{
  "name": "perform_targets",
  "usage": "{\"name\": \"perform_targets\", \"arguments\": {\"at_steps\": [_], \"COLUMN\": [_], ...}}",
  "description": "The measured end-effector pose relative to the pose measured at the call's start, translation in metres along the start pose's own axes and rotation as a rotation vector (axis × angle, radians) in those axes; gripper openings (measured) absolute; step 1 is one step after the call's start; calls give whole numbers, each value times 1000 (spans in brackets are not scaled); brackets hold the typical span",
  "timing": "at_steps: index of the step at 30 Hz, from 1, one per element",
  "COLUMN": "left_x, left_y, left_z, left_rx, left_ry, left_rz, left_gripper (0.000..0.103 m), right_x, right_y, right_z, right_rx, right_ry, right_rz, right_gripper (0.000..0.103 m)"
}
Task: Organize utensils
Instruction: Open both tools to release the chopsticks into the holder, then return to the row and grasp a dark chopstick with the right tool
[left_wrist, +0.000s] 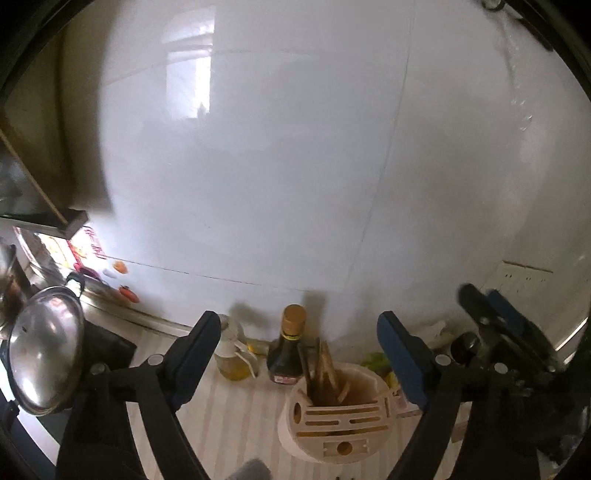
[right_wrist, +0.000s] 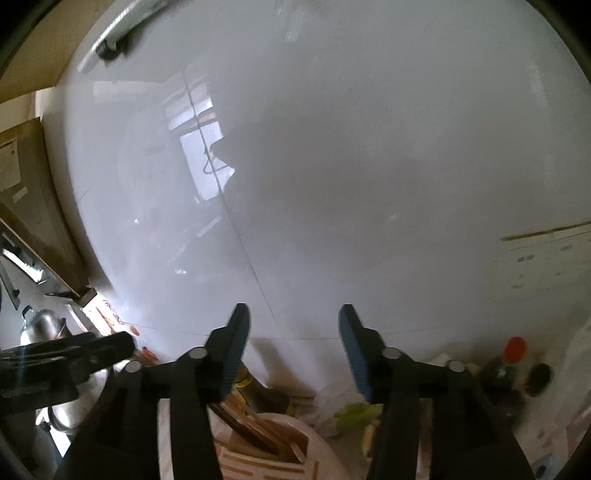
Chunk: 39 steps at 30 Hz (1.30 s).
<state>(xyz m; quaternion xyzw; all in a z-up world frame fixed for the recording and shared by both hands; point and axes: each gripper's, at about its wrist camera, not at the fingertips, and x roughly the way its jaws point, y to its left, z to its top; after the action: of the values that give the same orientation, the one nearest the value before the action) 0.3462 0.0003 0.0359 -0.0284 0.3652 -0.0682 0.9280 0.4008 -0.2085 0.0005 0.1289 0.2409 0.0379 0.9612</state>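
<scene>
A cream utensil holder (left_wrist: 334, 417) with a slotted top stands on the striped counter, between and below the tips of my left gripper (left_wrist: 299, 332). Several wooden utensils (left_wrist: 325, 373) stand in its round well. My left gripper is open and empty above it. My right gripper (right_wrist: 293, 325) is open and empty too, facing the white wall, with the holder (right_wrist: 273, 450) and its wooden utensils (right_wrist: 255, 428) low between its fingers. The right gripper also shows at the right edge of the left wrist view (left_wrist: 491, 306).
A dark sauce bottle (left_wrist: 288, 347) and an oil bottle (left_wrist: 232, 354) stand behind the holder against the white tiled wall. A steel pot with lid (left_wrist: 44, 350) sits at the left. A red-capped bottle (right_wrist: 506, 369) and green scraps (right_wrist: 354, 410) lie right of the holder.
</scene>
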Motion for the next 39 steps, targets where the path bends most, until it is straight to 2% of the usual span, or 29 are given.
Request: {"name": "perform_targets", "arguments": {"at_steps": [1, 2, 5, 9, 11, 14, 17, 21, 26, 30, 34, 36, 39], "left_x": [-4, -5, -10, -3, 9, 28, 58, 86, 109, 120, 126, 128, 130], "left_y": [2, 3, 7, 17, 22, 25, 26, 23, 18, 16, 17, 18, 21], "left_z": [-3, -6, -23, -61, -89, -129, -180, -229, -274, -293, -306, -311, -314], "left_rx": [5, 10, 31, 24, 25, 29, 42, 78, 114, 134, 143, 146, 150], "left_ry": [1, -2, -1, 58, 117, 190, 311, 425, 537, 582, 615, 628, 636], "left_rz": [5, 11, 55, 60, 68, 84, 100, 114, 108, 116, 120, 120, 126], "left_gripper": [92, 103, 103, 103, 103, 103, 103, 103, 103, 103, 103, 103, 103], "right_x": [-8, -16, -40, -60, -65, -64, -53, -36, -21, -13, -7, -6, -6], "right_y": [-1, -2, -10, -22, -30, -39, -52, -66, -76, -73, -67, -63, -59], "right_z": [1, 1, -7, -38, -59, -105, -165, -234, -292, -318, -343, -355, -374], "right_rx": [0, 4, 26, 63, 81, 88, 109, 117, 118, 113, 96, 84, 69], "right_ry": [0, 1, 27, 109, 152, 256, 407, 579, 722, 786, 842, 868, 908], "right_rz": [-12, -26, -71, -127, -138, -177, -201, -226, -243, -242, -242, -246, -250], "right_gripper": [69, 76, 87, 87, 87, 87, 87, 81, 76, 74, 65, 63, 52]}}
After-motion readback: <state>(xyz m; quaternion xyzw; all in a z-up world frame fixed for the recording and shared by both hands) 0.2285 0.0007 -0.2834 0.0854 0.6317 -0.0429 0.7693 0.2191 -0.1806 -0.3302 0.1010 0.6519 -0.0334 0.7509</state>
